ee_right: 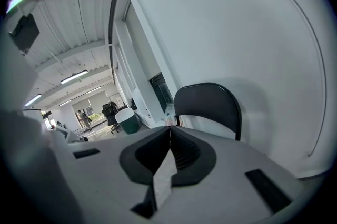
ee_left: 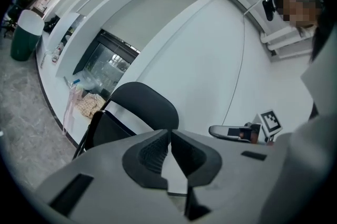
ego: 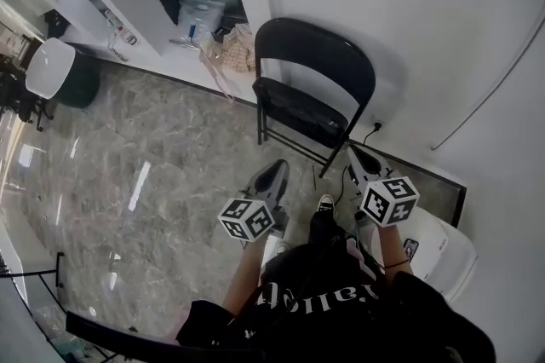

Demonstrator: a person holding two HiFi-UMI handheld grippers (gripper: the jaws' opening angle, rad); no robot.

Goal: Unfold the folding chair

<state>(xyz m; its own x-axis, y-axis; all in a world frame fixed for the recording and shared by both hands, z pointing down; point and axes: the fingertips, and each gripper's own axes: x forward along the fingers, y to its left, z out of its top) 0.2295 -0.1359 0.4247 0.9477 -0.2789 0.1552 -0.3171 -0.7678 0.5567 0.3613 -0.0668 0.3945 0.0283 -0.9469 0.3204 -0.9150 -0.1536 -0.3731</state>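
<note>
A black folding chair (ego: 311, 89) stands against the white wall, its seat (ego: 298, 112) lowered and its legs spread on the floor. My left gripper (ego: 274, 174) is shut and empty, held a short way in front of the chair's left front leg. My right gripper (ego: 358, 155) is also shut and empty, just off the chair's right front corner. Neither touches the chair. In the left gripper view the chair (ee_left: 142, 107) rises behind the closed jaws of the left gripper (ee_left: 170, 132), with the right gripper (ee_left: 231, 132) off to the right. The right gripper view shows the backrest (ee_right: 208, 104) beyond the right gripper (ee_right: 169, 128).
Bags and clutter (ego: 228, 46) lie on a low ledge left of the chair. A white-lidded green bin (ego: 53, 70) stands at far left. A white rounded seat (ego: 444, 249) is close by my right side. A cable and socket (ego: 375, 128) sit on the wall behind the chair.
</note>
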